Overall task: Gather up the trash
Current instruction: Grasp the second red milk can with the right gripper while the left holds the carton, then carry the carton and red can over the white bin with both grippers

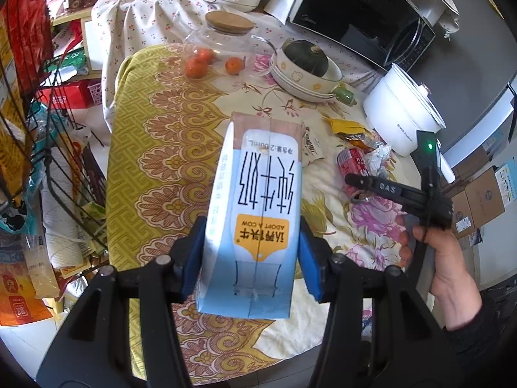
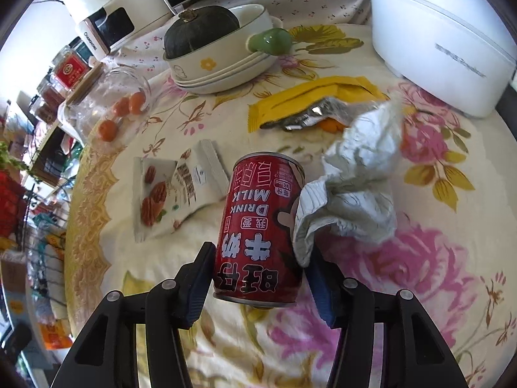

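Observation:
My left gripper [image 1: 251, 239] is shut on a blue and white milk carton [image 1: 258, 200], held above the patterned tablecloth [image 1: 168, 148]. My right gripper [image 2: 260, 268] has its pads against the sides of a red milk can [image 2: 261, 226] that lies on the cloth. An edge of a crumpled white tissue [image 2: 358, 187] is caught at the right pad. In the left wrist view a hand holds the right gripper [image 1: 358, 187] over that can [image 1: 352, 161]. A white nut snack packet [image 2: 174, 190] lies left of the can. A torn yellow wrapper [image 2: 310, 97] lies behind it.
Stacked bowls [image 2: 223, 71] with a dark squash [image 2: 197, 29] stand at the back. A glass jar [image 2: 110, 103] of small oranges lies at the left, and a white cooker [image 2: 436, 38] stands at the right. A microwave [image 1: 365, 16] is behind, and a wire rack [image 1: 48, 129] stands left of the table.

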The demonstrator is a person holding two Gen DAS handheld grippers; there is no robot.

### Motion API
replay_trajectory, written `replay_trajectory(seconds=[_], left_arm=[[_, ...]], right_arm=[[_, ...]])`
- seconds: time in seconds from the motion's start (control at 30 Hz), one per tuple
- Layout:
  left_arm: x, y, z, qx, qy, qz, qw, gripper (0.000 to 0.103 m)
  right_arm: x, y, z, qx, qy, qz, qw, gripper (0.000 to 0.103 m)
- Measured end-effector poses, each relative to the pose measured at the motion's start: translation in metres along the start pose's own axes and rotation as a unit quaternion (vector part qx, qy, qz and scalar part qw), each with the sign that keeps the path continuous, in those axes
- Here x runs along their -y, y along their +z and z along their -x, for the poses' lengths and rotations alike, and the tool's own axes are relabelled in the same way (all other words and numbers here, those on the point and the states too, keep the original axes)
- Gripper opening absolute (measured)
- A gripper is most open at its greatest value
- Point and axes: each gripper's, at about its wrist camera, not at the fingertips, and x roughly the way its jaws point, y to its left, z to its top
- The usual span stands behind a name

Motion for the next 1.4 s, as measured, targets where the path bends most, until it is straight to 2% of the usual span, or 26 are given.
replay_trajectory(seconds=[0.17, 0.33, 0.53, 0.7, 0.87, 1.0, 1.23, 1.4], left_arm=[[0.014, -0.004, -0.003, -0.003, -0.004, -0.012, 0.9999, 0.054], [0.03, -0.007, -0.009, -0.007, -0.014, -0.02, 0.9997, 0.054], [0.067, -0.018, -0.021, -0.021, -0.047, -0.044, 0.9977, 0.054], [0.095, -0.026, -0.027, -0.023, -0.067, -0.064, 0.9954, 0.054], [0.123, -0.034, -0.038, -0.032, -0.075, -0.085, 0.993, 0.054], [0.14, -0.041, -0.047, -0.04, -0.074, -0.1, 0.9914, 0.054], [0.172, -0.05, -0.06, -0.047, -0.071, -0.129, 0.988, 0.054], [0.204, -0.062, -0.07, -0.059, -0.081, -0.156, 0.9827, 0.054]], right_arm=[[0.01, -0.014, 0.032, 0.008, 0.011, 0.012, 1.0, 0.055], [0.027, -0.029, 0.069, 0.021, 0.004, 0.028, 0.999, 0.054], [0.054, -0.049, 0.108, 0.039, -0.014, 0.039, 0.998, 0.054], [0.082, -0.065, 0.131, 0.055, -0.017, 0.024, 0.998, 0.054], [0.104, -0.079, 0.148, 0.065, -0.024, 0.01, 0.998, 0.054], [0.115, -0.094, 0.158, 0.063, -0.048, 0.018, 0.997, 0.054], [0.136, -0.11, 0.185, 0.081, -0.026, 0.005, 0.996, 0.054], [0.158, -0.125, 0.186, 0.068, -0.057, 0.009, 0.996, 0.054]])
